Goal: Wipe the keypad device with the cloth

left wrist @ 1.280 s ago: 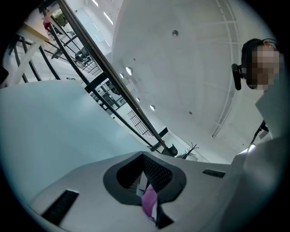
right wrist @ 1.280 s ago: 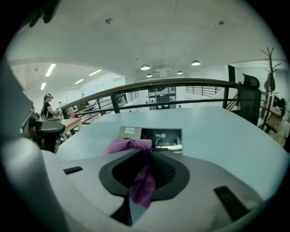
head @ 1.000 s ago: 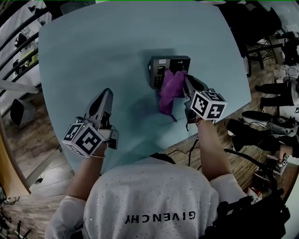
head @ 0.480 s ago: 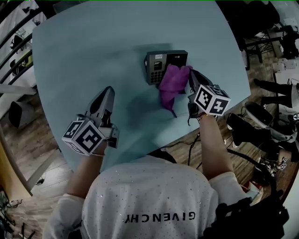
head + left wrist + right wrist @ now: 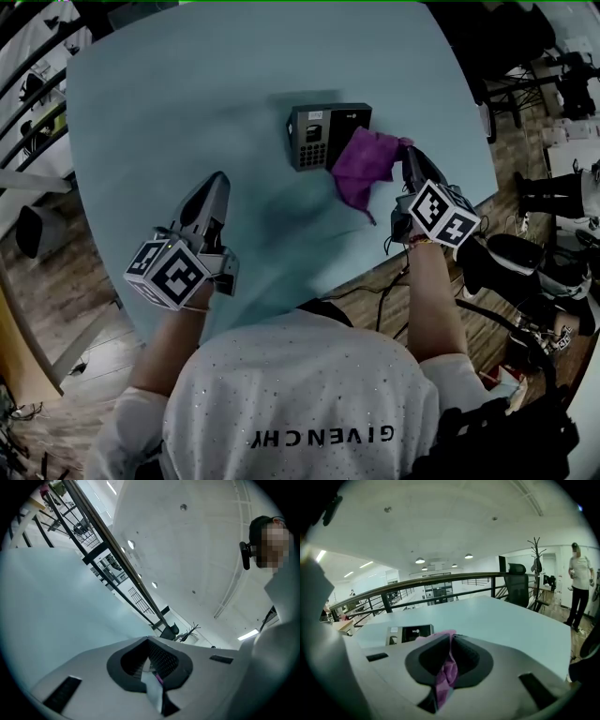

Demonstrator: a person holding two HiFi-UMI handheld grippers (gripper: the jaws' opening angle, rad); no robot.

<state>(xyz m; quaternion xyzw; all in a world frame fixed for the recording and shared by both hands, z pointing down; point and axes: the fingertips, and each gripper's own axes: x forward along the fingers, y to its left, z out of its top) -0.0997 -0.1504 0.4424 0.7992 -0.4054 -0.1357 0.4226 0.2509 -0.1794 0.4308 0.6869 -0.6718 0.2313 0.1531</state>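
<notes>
Cloth (image 5: 361, 161), in the right gripper (image 5: 410, 153): plain purple-magenta. Keypad device (image 5: 323, 134), just left of that gripper's tip: dark grey-black casing, paler key grid. Table (image 5: 187, 84) under both grippers: flat pale blue-green. Right gripper and left gripper (image 5: 214, 187): grey shells, black inner pads. Marker cubes (image 5: 167, 275): black-and-white squares. Shirt (image 5: 300, 375) behind them: white, finely speckled. Floor (image 5: 56, 291): brown wood grain.
</notes>
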